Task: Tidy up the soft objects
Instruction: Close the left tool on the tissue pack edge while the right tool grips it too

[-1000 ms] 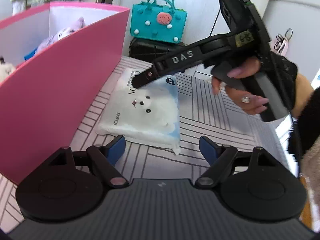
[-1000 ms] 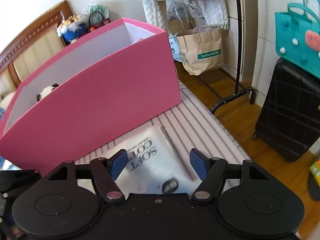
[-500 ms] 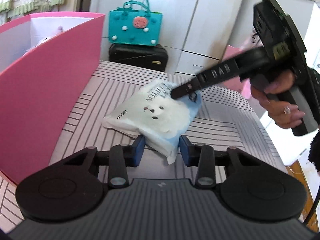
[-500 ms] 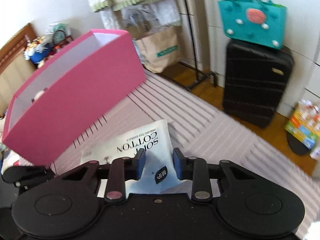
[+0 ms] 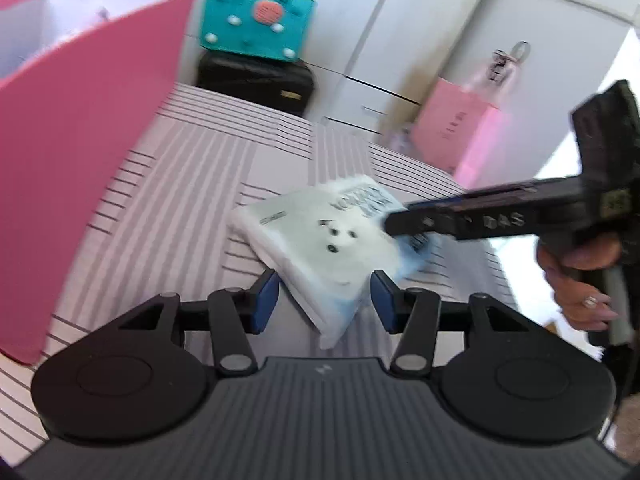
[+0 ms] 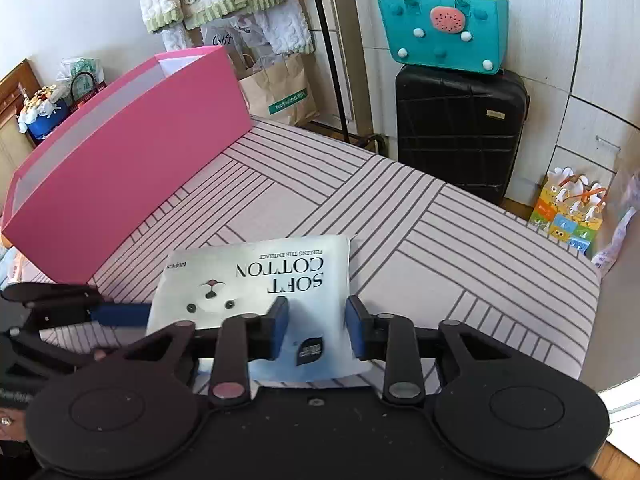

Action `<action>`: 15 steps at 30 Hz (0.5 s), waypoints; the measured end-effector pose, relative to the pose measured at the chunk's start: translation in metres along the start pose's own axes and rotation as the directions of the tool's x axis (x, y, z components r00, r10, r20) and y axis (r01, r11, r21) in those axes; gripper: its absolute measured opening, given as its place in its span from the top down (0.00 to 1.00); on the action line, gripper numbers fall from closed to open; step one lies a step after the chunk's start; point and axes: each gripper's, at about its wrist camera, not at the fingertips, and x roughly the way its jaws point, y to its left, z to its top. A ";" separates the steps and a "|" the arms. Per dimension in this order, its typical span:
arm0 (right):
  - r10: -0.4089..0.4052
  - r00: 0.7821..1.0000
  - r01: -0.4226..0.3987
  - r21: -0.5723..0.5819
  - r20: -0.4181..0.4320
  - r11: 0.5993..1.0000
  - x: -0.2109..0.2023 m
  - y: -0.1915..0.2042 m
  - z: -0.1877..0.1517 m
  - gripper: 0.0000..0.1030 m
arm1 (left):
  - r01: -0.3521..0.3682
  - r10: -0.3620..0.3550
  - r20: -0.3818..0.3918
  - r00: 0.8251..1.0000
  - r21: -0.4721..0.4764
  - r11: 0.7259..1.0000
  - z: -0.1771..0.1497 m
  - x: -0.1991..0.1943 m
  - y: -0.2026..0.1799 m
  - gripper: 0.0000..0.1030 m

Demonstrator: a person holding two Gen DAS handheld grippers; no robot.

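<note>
A white soft cotton pack (image 5: 328,240) with a bear face printed on it hangs between my two grippers, just above the striped bed cover (image 5: 180,200). My left gripper (image 5: 324,300) has the pack's near corner between its blue pads. Its jaws are opening, and the pad tips still touch the pack. From the right, my right gripper (image 5: 404,226) grips the far end. In the right wrist view the right gripper (image 6: 316,328) pinches the pack (image 6: 248,280) by its blue-tinted edge while its jaws open. The tall pink box (image 6: 132,172) stands to the left.
A teal bag (image 6: 444,28) sits on a black suitcase (image 6: 456,128) beyond the bed's far edge. A pink gift bag (image 5: 460,136) stands on the floor at the right. A brown paper bag (image 6: 280,92) and hanging clothes are behind the box.
Both grippers closed onto the pack, then widened a little. The right gripper swung to the right with its end, so the pack turned and came off the cover.
</note>
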 end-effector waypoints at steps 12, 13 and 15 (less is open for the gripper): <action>0.076 0.997 -0.079 0.119 0.032 0.990 0.003 -0.016 -0.019 0.60 | -0.074 0.074 0.021 0.997 0.000 0.997 0.011 0.016 -0.002 0.53; 0.078 0.996 -0.082 0.113 0.037 0.990 0.003 -0.016 -0.020 0.60 | -0.079 0.078 0.019 0.997 0.002 0.997 0.012 0.016 -0.003 0.53; 0.077 0.996 -0.081 0.103 0.044 0.991 0.003 -0.014 -0.021 0.61 | -0.079 0.079 0.017 0.997 0.012 0.997 0.013 0.018 -0.004 0.55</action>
